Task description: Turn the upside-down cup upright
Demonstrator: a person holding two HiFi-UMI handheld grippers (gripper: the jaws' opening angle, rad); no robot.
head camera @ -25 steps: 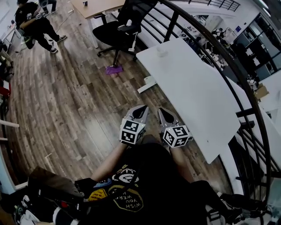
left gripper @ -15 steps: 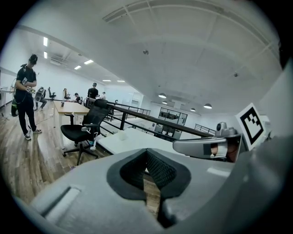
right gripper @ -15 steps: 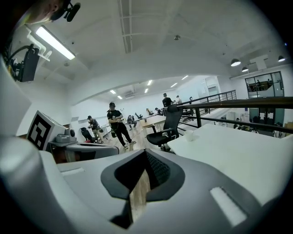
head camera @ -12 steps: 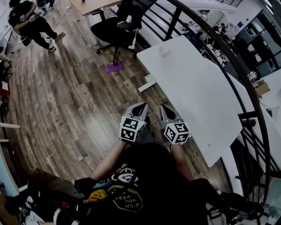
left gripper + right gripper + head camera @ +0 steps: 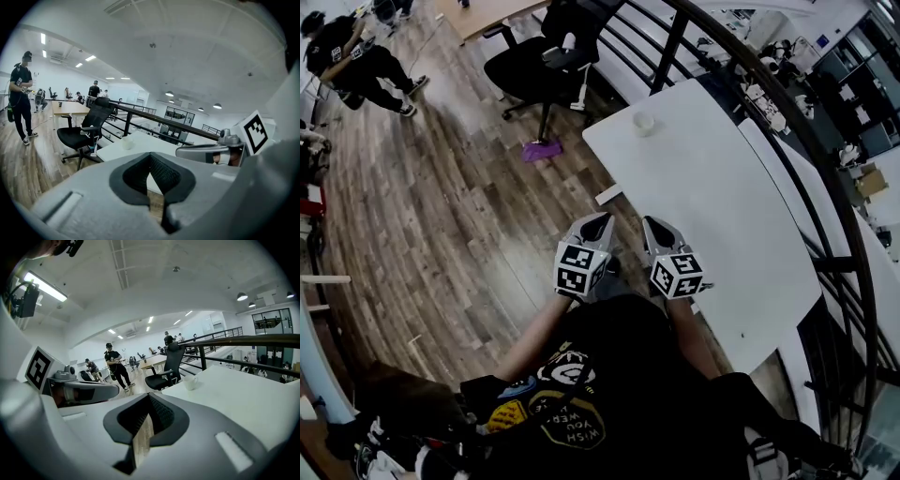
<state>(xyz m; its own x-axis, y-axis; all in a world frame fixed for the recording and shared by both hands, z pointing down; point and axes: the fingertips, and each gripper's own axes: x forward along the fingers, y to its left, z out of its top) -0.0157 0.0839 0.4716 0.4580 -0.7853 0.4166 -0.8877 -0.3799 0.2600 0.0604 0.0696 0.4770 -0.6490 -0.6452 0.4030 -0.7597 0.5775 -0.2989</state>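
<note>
A small white cup point(image 5: 644, 122) stands near the far left corner of the white table point(image 5: 722, 216); it is too small to tell which way up it is. The cup also shows in the left gripper view point(image 5: 127, 143) and the right gripper view point(image 5: 190, 382), well beyond both jaws. My left gripper point(image 5: 598, 223) and right gripper point(image 5: 654, 225) are held side by side in front of the body, at the table's near left edge and over the wooden floor. Both are shut with nothing between the pads.
A black office chair point(image 5: 539, 56) stands beyond the table's left corner, with a purple object point(image 5: 541, 150) on the floor beside it. A dark railing point(image 5: 750, 103) curves along the table's far side. A person point(image 5: 356, 66) stands at the far left.
Both grippers, still shut and side by side, have come forward with the body toward the table. The table and cup now sit closer and lower in the head view.
</note>
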